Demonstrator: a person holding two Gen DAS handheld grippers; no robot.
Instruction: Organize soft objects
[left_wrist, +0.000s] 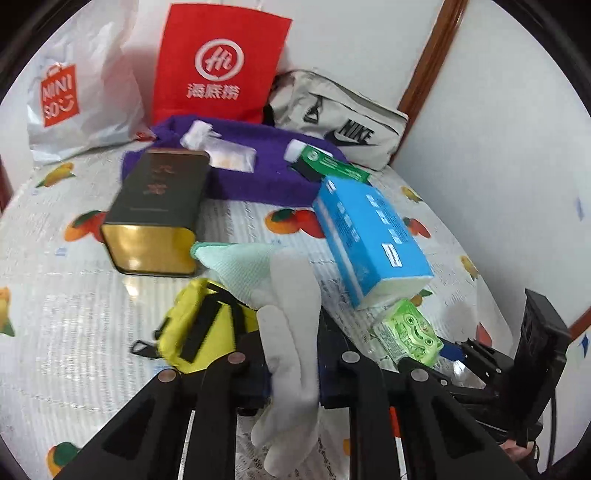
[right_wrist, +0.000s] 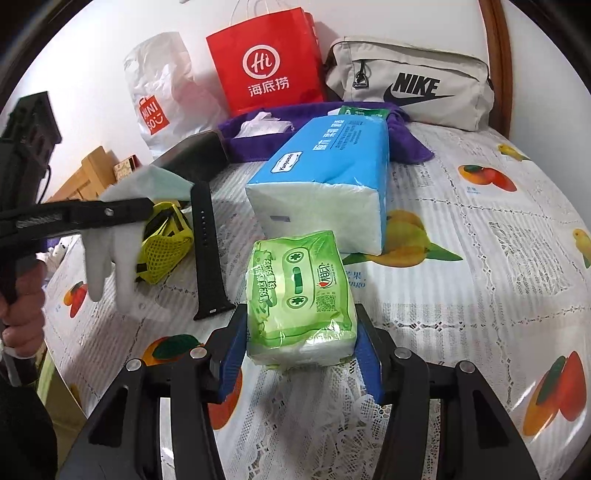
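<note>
My left gripper (left_wrist: 291, 354) is shut on a white and pale green glove (left_wrist: 284, 295), which hangs from the jaws above the table; it also shows in the right wrist view (right_wrist: 110, 254). My right gripper (right_wrist: 301, 345) is shut on a green tissue pack (right_wrist: 299, 295), also visible in the left wrist view (left_wrist: 406, 332). A large blue tissue pack (right_wrist: 325, 177) lies just behind the green one. A purple towel (left_wrist: 236, 170) lies further back with small items on it.
A dark tin box (left_wrist: 155, 206), a yellow mesh pouch (left_wrist: 199, 325) and a black watch strap (right_wrist: 205, 254) lie on the fruit-print tablecloth (right_wrist: 480, 258). A red paper bag (left_wrist: 218, 62), a white plastic bag (left_wrist: 74, 92) and a grey Nike bag (right_wrist: 410, 81) stand at the back wall.
</note>
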